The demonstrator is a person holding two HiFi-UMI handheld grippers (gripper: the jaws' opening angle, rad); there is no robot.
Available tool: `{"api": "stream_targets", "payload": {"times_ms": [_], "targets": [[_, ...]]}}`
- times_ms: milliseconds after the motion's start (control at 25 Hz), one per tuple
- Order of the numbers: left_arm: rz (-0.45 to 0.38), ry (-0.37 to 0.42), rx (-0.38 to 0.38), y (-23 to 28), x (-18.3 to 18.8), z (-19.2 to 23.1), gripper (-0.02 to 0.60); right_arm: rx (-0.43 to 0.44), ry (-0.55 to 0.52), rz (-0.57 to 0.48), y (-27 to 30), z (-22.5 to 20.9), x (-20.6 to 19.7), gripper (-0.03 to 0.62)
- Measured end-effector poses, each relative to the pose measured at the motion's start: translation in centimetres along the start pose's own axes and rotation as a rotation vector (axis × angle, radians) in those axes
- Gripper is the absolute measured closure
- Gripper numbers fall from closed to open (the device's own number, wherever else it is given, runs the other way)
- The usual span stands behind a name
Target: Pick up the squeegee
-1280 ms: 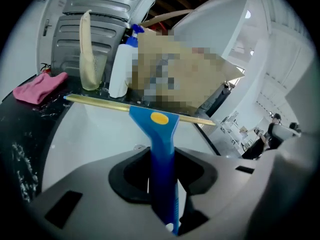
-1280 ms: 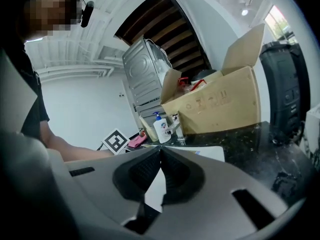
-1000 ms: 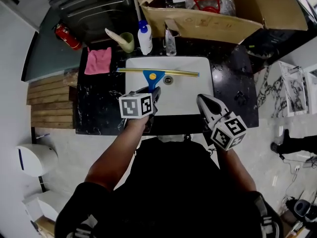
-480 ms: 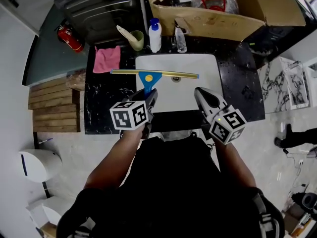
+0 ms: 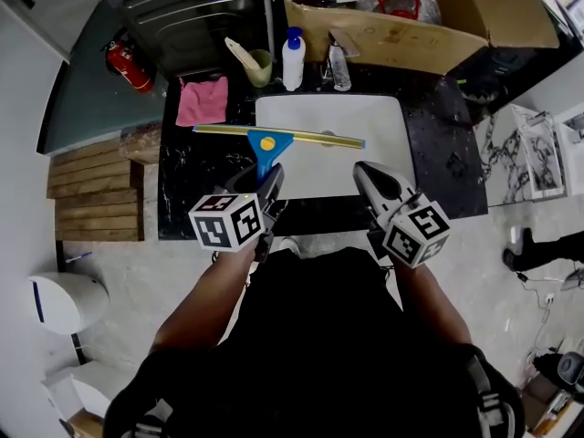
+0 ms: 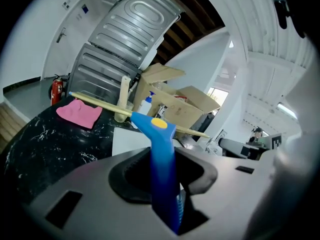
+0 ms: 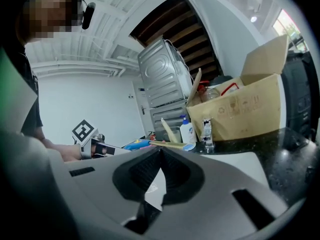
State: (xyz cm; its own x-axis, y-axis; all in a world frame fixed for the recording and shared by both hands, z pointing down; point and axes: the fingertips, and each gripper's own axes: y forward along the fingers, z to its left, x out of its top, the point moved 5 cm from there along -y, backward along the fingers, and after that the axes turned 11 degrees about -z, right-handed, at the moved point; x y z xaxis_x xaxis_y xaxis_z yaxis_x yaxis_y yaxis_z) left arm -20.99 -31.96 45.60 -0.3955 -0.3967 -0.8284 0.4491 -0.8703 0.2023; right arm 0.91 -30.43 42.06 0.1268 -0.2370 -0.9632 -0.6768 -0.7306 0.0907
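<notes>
Gripping the squeegee (image 5: 266, 140) by its blue handle with our left gripper (image 5: 267, 179), we hold it over the white sink (image 5: 365, 117); our right gripper (image 5: 367, 176) hovers alongside, its jaws closed together on nothing.

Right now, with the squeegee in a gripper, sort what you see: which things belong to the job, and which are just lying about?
Job: squeegee, gripped by its blue handle; left gripper.
Lying about: pink cloth; pump bottle; cardboard box; fire extinguisher; green cup.
</notes>
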Motion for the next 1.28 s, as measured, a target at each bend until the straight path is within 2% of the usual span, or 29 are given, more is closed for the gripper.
{"api": "stream_targets", "payload": {"times_ms": [320, 560, 960, 1280], "targets": [[-0.054, 0.007, 0.019, -2.2, -0.5, -2.8, 0.446, 0.077, -0.011, -0.023, -2.0, 0.4, 0.9, 0.585], [-0.118, 0.002, 0.057, -3.9, -1.8, -6.7, 0.446, 0.131, -0.03, -0.013, -5.6, -0.1, 1.2, 0.585], [-0.153, 0.02, 0.126, -7.1, -6.0, -12.9, 0.446, 0.223, -0.059, -0.037, -13.8, -0.2, 0.6, 0.586], [-0.165, 0.036, 0.141, -9.4, -9.9, -18.8, 0.446, 0.275, -0.05, -0.008, -20.2, -0.2, -1.4, 0.586]]}}
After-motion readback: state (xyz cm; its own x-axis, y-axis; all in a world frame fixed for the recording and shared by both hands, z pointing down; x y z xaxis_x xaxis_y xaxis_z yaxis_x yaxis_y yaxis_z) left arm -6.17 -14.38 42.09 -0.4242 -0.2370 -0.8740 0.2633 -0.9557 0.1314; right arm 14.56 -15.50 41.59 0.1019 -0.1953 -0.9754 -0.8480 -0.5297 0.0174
